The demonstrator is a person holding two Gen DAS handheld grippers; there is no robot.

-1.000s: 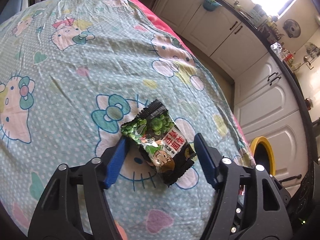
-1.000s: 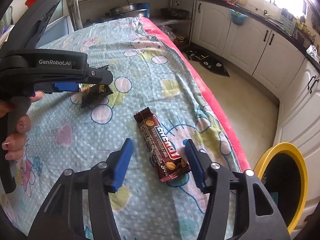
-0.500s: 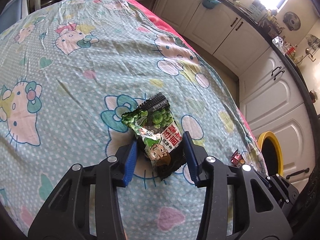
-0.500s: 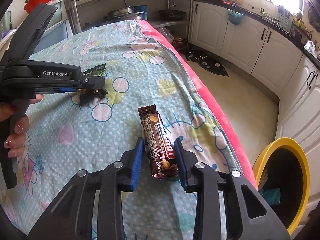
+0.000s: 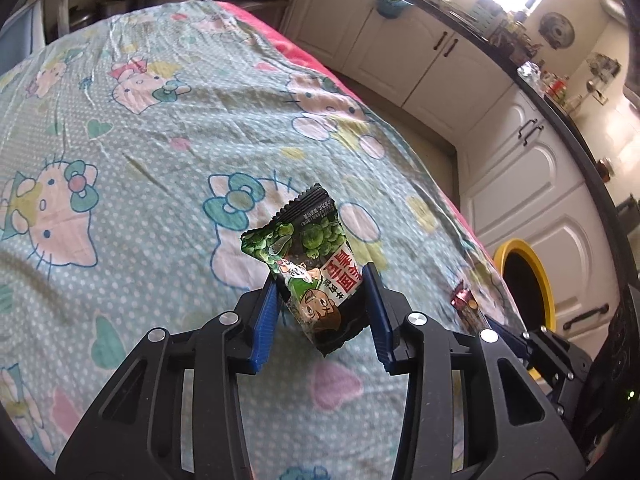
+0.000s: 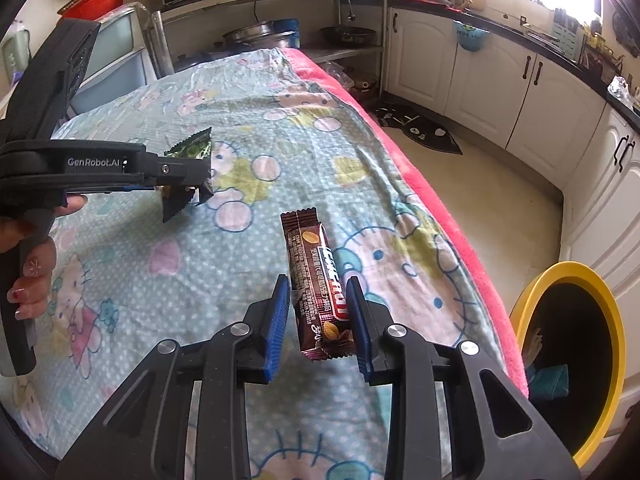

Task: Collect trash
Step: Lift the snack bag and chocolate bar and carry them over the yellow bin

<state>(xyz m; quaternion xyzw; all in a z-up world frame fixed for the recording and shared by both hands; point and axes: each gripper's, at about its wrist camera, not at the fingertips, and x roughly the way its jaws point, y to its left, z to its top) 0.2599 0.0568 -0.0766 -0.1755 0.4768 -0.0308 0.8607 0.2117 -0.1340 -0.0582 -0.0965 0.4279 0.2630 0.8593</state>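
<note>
A green pea snack packet [image 5: 310,270] hangs just above the cartoon-cat tablecloth [image 5: 160,160], and my left gripper [image 5: 320,286] is shut on its lower half. In the right wrist view the same packet [image 6: 190,150] pokes out of that gripper [image 6: 192,178] at the left. My right gripper [image 6: 318,294] is shut on a brown chocolate bar wrapper [image 6: 316,280], lifted off the cloth. A yellow-rimmed bin [image 6: 576,344] stands on the floor to the right of the table; its rim [image 5: 536,276] also shows in the left wrist view.
A pink blanket edge [image 6: 420,184] runs down the table's right side. White kitchen cabinets [image 6: 520,92] line the far wall, and a dark mat [image 6: 420,130] lies on the floor. A person's hand [image 6: 32,272] grips the left tool's handle. Pots sit on shelves [image 6: 280,36] behind the table.
Both grippers went from open around their wrappers to shut on them. Each wrapper has since come up off the tablecloth.
</note>
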